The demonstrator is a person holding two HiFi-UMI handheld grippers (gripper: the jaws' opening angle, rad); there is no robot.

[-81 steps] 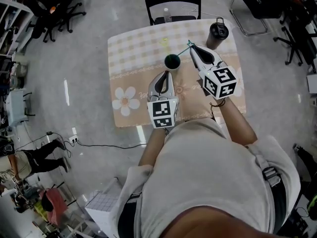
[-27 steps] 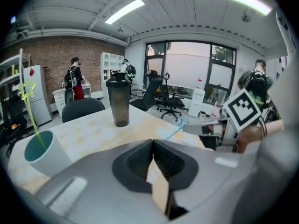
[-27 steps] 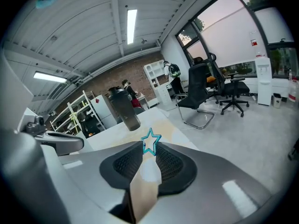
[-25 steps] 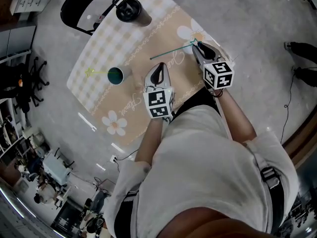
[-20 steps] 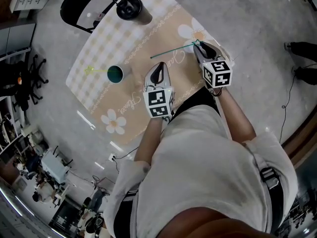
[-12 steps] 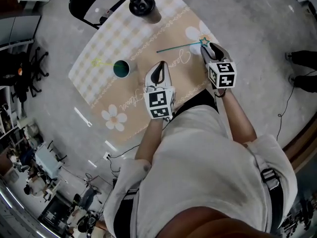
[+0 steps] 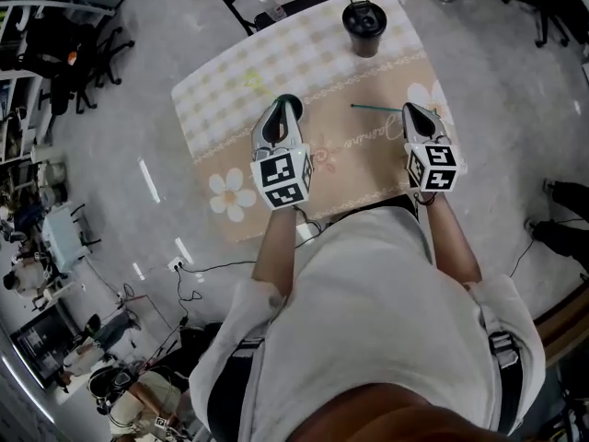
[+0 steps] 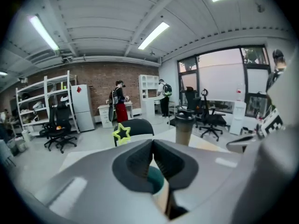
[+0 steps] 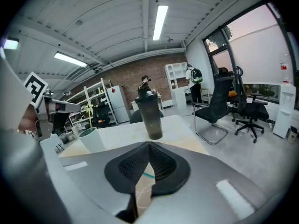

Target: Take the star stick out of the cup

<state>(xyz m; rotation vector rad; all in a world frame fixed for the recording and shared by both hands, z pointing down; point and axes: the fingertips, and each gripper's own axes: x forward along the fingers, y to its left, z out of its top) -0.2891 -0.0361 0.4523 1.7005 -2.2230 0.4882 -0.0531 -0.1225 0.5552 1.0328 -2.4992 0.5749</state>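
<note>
The thin teal star stick is out of the cup and is laid flat on the beige flowered tablecloth. It reaches from directly in front of the right gripper away to that gripper's left. Its star end is covered by the gripper's tips in the head view. In the right gripper view only a short teal piece is seen on the cloth, under the jaws. These jaws have just been closing and are now pressed together at the tips, with nothing pinched between them; the stick is not touched by the pads.

The white cup with the dark green inside is placed well to the left of the right gripper, on the checked part of the cloth. A second stick with a yellow star is kept upright in it. The left gripper is held just before this cup, so most of the cup is hidden by it from above. Its jaws are also clenched together and empty. The cup's green inside and pale wall are seen through the hollow behind the tips.

Straight ahead of the right gripper, near the far edge, a tall dark tumbler with a lid is set. Behind the table a black chair is placed.
</note>
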